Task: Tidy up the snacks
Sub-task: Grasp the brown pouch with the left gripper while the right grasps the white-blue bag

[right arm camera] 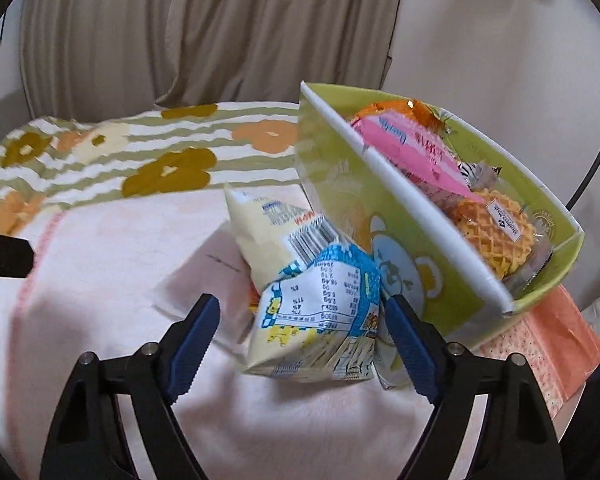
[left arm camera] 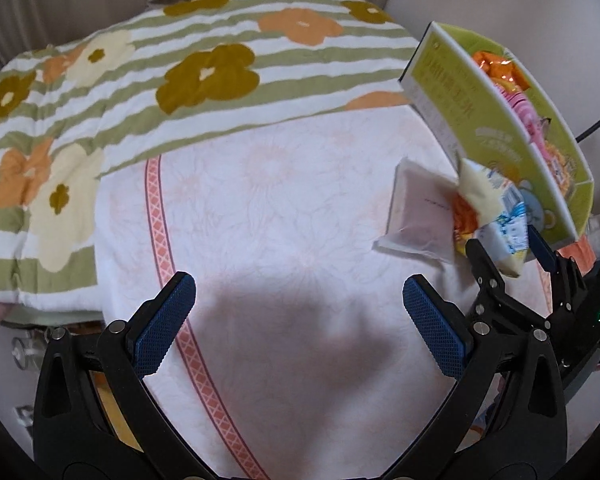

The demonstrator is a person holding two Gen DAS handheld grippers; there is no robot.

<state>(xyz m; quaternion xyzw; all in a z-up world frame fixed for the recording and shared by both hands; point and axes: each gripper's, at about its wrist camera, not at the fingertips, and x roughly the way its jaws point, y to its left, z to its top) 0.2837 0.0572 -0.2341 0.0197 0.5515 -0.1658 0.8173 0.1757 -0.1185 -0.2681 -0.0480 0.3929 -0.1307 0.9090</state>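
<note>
right gripper (right arm camera: 300, 322) straddles the pale yellow bag (right arm camera: 312, 308) lying on the cloth (right arm camera: 100, 280) against the green box (right arm camera: 340, 184), jaws half spread, left pad clear of it; looks light, puffy, crinkly, slick; pinch its middle gently; left gripper (left arm camera: 298, 318) spread, empty

Covered with a pale pink cloth (left arm camera: 300, 200) that has an orange lattice stripe. Across the far part, a green-striped flowered blanket (left arm camera: 140, 80). At the right edge, a green snack box (right arm camera: 340, 184), tilted. Just beside it, a translucent sachet (left arm camera: 416, 216) and a yellow and blue snack bag (right arm camera: 312, 304).
</note>
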